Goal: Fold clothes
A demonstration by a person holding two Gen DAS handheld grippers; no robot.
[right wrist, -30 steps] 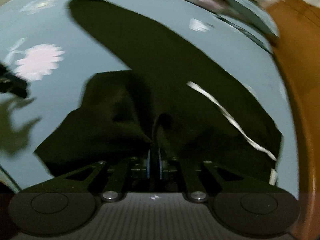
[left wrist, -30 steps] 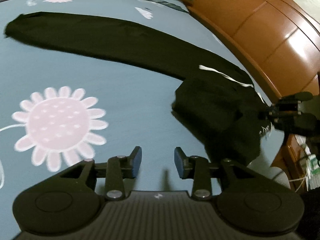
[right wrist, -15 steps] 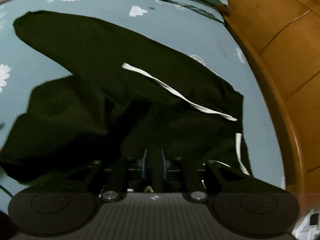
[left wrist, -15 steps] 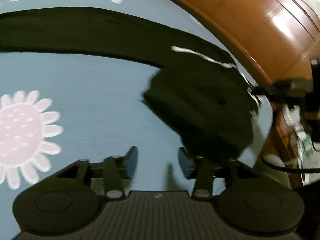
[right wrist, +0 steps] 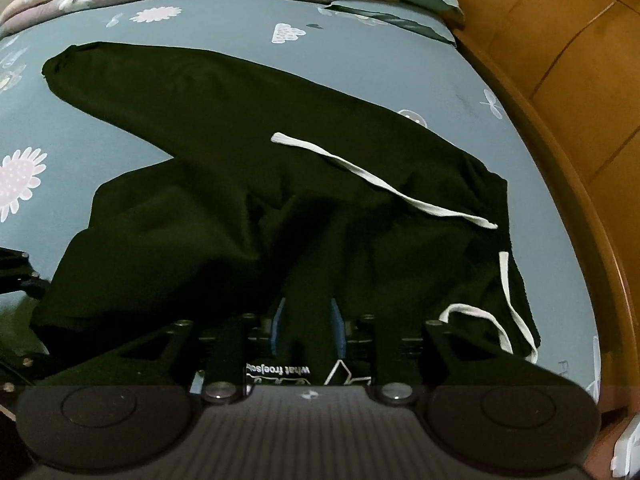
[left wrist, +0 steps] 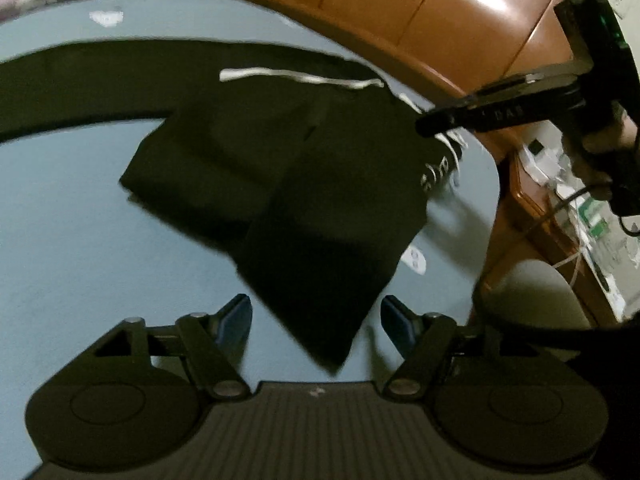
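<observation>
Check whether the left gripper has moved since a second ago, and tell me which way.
Yes. The left gripper has closed in on the black trousers: their lower corner now hangs between its open fingers, and the pink flower print has left the view.

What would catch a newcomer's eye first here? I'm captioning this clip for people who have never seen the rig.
The black trousers sprawl across the blue flowered bedsheet, one leg stretched far away and a white drawstring trailing over the waist. The right gripper is shut on a fold of the trousers near the camera. In the left wrist view, the left gripper hangs open at a dangling corner of the cloth.
</observation>
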